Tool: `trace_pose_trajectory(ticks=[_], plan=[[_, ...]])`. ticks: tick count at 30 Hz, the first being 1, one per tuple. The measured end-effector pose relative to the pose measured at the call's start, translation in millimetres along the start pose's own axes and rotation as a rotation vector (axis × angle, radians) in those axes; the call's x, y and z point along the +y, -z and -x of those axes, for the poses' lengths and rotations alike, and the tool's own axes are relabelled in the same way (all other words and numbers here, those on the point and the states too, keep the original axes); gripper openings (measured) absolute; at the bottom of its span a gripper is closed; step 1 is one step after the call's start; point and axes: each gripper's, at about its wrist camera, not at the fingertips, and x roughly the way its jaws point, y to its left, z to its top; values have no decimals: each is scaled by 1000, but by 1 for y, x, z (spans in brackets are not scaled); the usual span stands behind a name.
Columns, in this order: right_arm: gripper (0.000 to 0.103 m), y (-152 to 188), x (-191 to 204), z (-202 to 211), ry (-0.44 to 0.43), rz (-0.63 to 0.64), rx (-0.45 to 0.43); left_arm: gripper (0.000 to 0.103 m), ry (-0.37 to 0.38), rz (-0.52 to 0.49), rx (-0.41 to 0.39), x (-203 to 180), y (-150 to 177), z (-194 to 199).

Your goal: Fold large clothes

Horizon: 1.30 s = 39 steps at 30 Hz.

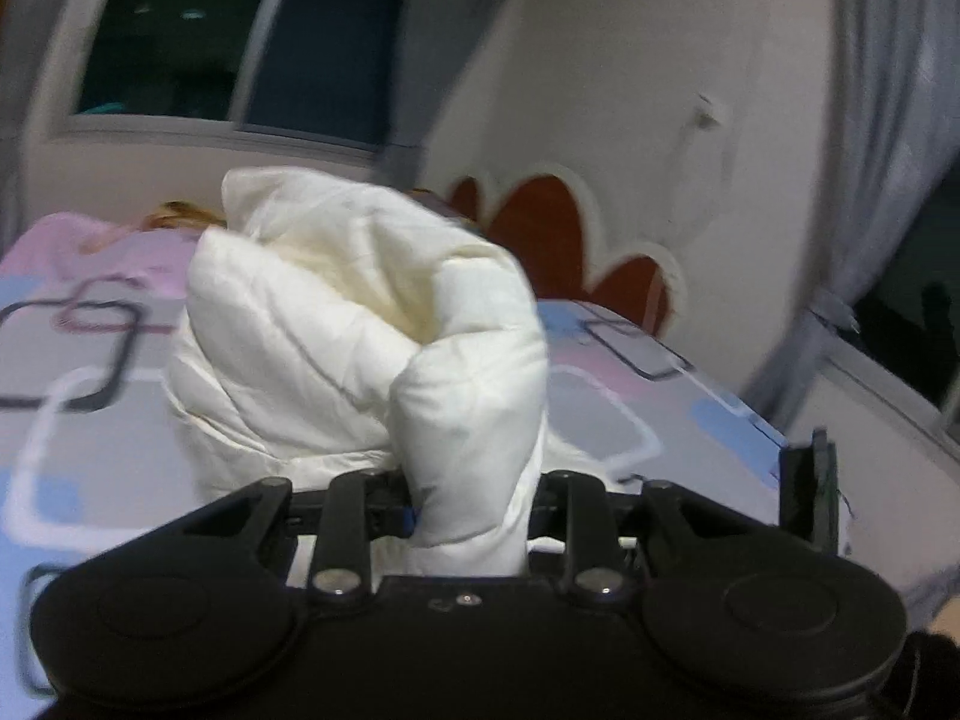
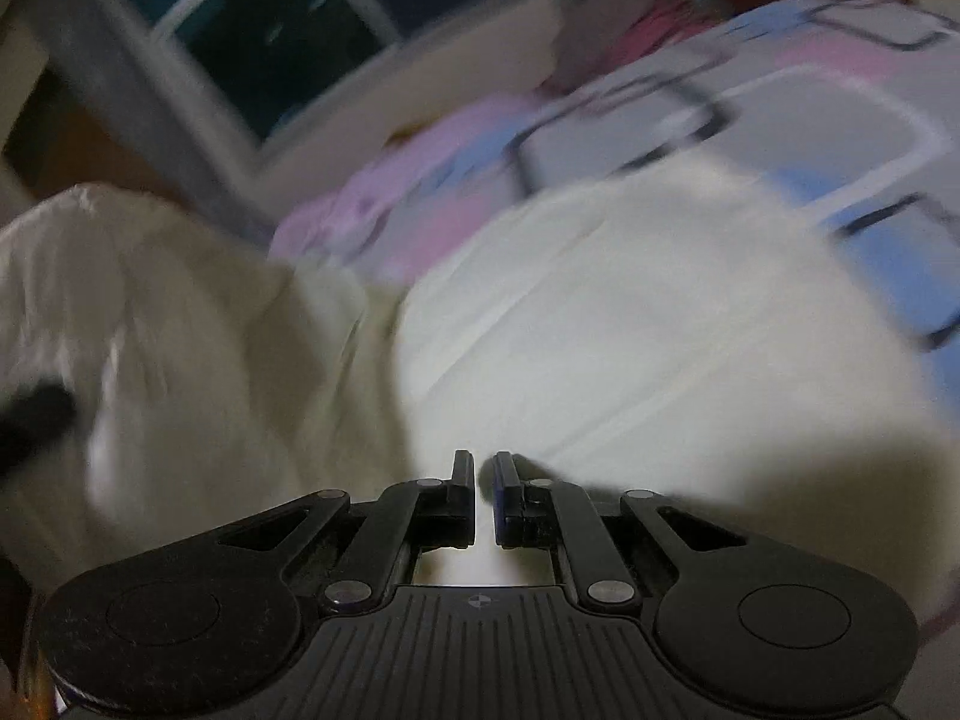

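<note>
A white puffy quilted jacket [image 1: 336,324] lies bunched on the bed. My left gripper [image 1: 471,510] is shut on a thick fold of it and holds that fold raised above the bed; the fabric hides the fingertips. In the right wrist view the jacket [image 2: 600,330] spreads wide under my right gripper [image 2: 485,474], whose jaws stand nearly together with a thin gap and nothing between them. The view is motion-blurred. A black shape at that view's left edge [image 2: 33,414] is too blurred to identify.
The bed sheet [image 1: 600,408] is grey, pink and blue with square outlines. A pink cloth [image 1: 102,246] lies at the head of the bed. A dark window [image 1: 240,42], a curtain [image 1: 888,150] and a wall with a red flower shape [image 1: 552,234] stand behind.
</note>
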Motion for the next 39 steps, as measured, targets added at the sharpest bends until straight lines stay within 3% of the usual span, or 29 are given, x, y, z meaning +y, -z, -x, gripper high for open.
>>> trace_pose_trajectory(ticks=[4,6,7,8,9,12,16,19,22,23,24,25,27,29,32,36,39], plan=[[7,-27,-57,35,46,-54,-50,26,77,-62,87,-50,3,-51],[7,-34,-84,49,77,-86,-67,34,110,-86,164,-72,11,-84],[7,-36,-99,55,95,-105,-71,44,127,-88,196,-80,17,-101],[7,-37,-109,60,107,-127,-71,62,143,-74,231,-87,25,-120],[7,-38,-119,63,117,-149,-68,70,167,-50,256,-89,32,-135],[7,-41,-145,74,131,-192,-57,74,175,13,285,-93,49,-166],[7,-44,-155,80,132,-200,-52,88,201,64,296,-93,49,-175],[8,-49,-150,80,119,-190,-48,86,233,114,304,-88,38,-162],[11,-57,-140,81,87,-161,-66,85,248,177,201,-81,22,-124],[18,-59,-133,82,78,-147,-76,85,247,186,148,-74,14,-106],[52,-60,-125,84,72,-129,-96,85,237,190,107,-67,9,-92],[72,-61,-115,87,65,-106,-127,85,218,191,68,-57,5,-80],[72,-64,-99,87,35,-61,-153,84,132,200,9,-30,0,-62],[72,-66,-85,84,9,-38,-161,74,28,248,20,4,5,-59],[69,-63,-58,83,-32,43,-147,62,-22,315,38,42,19,-60],[32,-53,-39,64,-35,107,-76,50,-12,336,90,48,34,-84],[26,-41,-42,56,42,135,-28,47,14,297,111,44,40,-96]])
